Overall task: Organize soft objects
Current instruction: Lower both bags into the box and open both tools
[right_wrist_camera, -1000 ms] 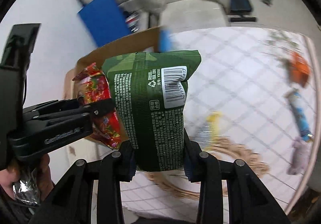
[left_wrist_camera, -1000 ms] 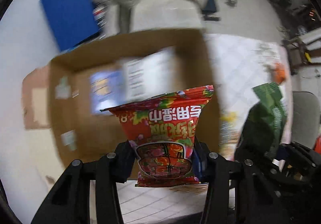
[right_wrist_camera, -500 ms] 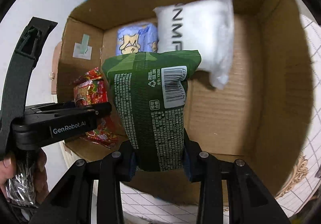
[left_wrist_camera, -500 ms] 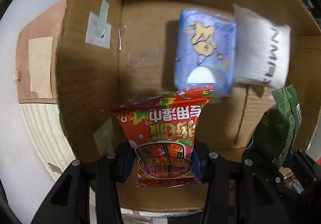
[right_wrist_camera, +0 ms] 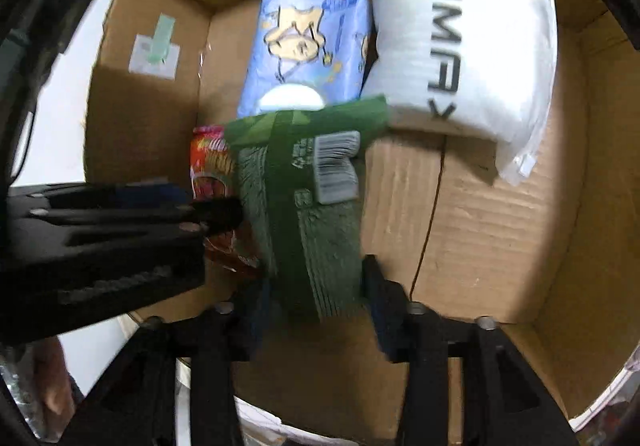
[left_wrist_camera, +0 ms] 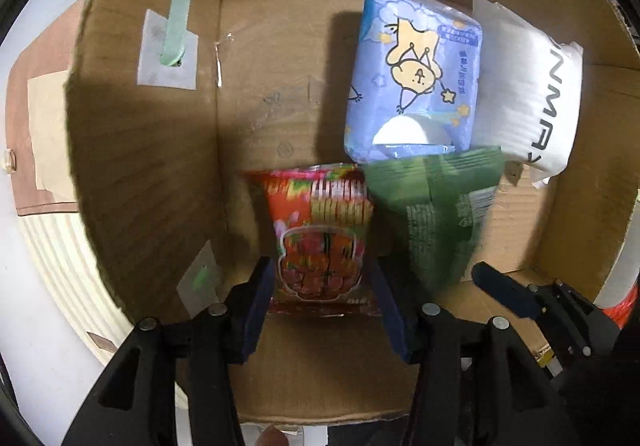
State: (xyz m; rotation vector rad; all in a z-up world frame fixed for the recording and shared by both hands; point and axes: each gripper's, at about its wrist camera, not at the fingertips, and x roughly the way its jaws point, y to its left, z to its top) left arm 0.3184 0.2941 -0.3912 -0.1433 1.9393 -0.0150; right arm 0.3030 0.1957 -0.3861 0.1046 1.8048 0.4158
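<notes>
Both grippers hang over an open cardboard box [left_wrist_camera: 152,174]. My left gripper [left_wrist_camera: 322,286] has its jaws spread; the red snack bag [left_wrist_camera: 320,230] is blurred between them, loose and dropping. My right gripper [right_wrist_camera: 312,286] is also spread; the green snack bag [right_wrist_camera: 304,206] is blurred between its fingers, falling free. The green bag shows in the left wrist view [left_wrist_camera: 436,214], the red bag in the right wrist view [right_wrist_camera: 210,170]. A blue cartoon tissue pack [left_wrist_camera: 412,78] and a white pack with black letters [left_wrist_camera: 528,94] lie on the box floor.
The box walls [right_wrist_camera: 140,118] rise on all sides around the grippers. The left gripper body [right_wrist_camera: 100,234] fills the lower left of the right wrist view. Bare cardboard floor [right_wrist_camera: 480,230] lies at the box's right side.
Both grippers opened and let go of their bags, which now drop toward the box floor. The grippers also moved lower into the box.
</notes>
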